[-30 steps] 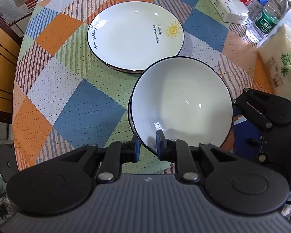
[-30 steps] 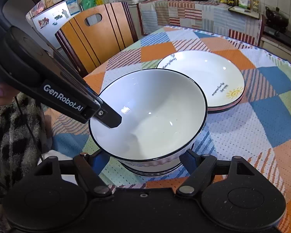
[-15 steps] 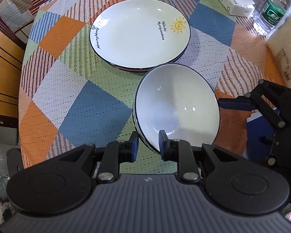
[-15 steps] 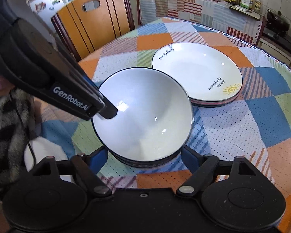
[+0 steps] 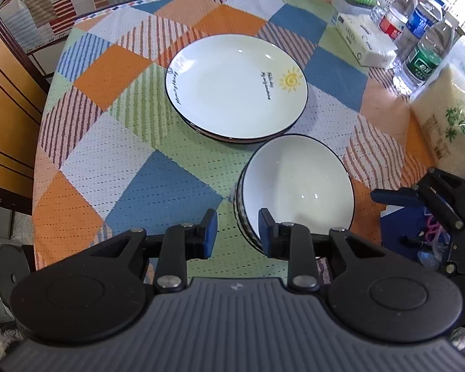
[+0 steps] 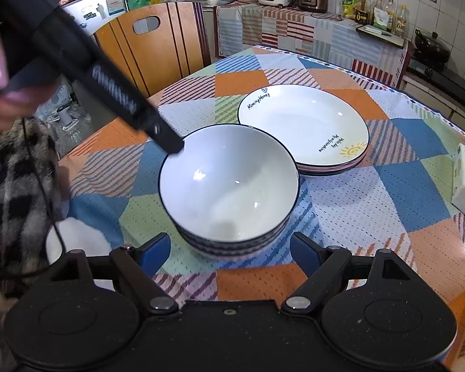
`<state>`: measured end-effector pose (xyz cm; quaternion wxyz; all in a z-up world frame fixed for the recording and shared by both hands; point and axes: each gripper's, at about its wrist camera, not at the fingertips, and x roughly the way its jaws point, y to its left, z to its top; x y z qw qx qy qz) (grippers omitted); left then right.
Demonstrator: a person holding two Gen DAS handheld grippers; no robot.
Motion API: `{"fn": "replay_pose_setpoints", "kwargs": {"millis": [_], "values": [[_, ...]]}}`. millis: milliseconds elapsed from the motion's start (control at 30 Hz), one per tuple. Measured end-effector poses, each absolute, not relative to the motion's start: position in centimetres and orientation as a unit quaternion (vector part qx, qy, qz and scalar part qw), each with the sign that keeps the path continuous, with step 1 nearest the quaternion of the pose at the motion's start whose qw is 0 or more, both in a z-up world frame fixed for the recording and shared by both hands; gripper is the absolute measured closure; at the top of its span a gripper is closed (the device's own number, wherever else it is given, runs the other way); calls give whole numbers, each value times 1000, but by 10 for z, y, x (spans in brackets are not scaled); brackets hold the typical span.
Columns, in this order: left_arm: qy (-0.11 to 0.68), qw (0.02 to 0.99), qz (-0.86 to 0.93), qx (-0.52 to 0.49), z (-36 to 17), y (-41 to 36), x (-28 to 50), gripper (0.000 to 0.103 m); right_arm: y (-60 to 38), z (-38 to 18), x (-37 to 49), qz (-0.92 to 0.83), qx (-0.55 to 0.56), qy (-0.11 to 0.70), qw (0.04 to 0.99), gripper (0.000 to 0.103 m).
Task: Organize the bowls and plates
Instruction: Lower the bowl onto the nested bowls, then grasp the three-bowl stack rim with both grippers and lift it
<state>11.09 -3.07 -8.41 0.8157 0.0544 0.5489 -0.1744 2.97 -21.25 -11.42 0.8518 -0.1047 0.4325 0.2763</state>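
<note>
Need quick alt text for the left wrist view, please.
The left gripper, jaws just opened, straddles the rim of the top bowl in a stack on a patchwork tablecloth. A stack of plates sits behind.

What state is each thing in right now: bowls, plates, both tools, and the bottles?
Bowl stack: nested, upright, empty, resting on the tablecloth.
Plate stack: stacked flat, top plate empty, just beyond the bowls.
Left tool: open, jaws have just been opening; they straddle the top bowl's rim without pressing it.
Right tool: open wide, nothing held.
Water bottles: upright, capped.
Tissue pack: lying flat.
</note>
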Motion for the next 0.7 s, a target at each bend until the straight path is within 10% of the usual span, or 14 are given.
{"fn": "replay_pose_setpoints", "kwargs": {"millis": [433,700], "values": [[506,830,-235,-18,-74,-5,96,43,-234,-107,5,274,-77,429,857,15],[538,808,-230,-67,-121,-3,127,39,-216,-150,28,275,-87,460,840,15]]}}
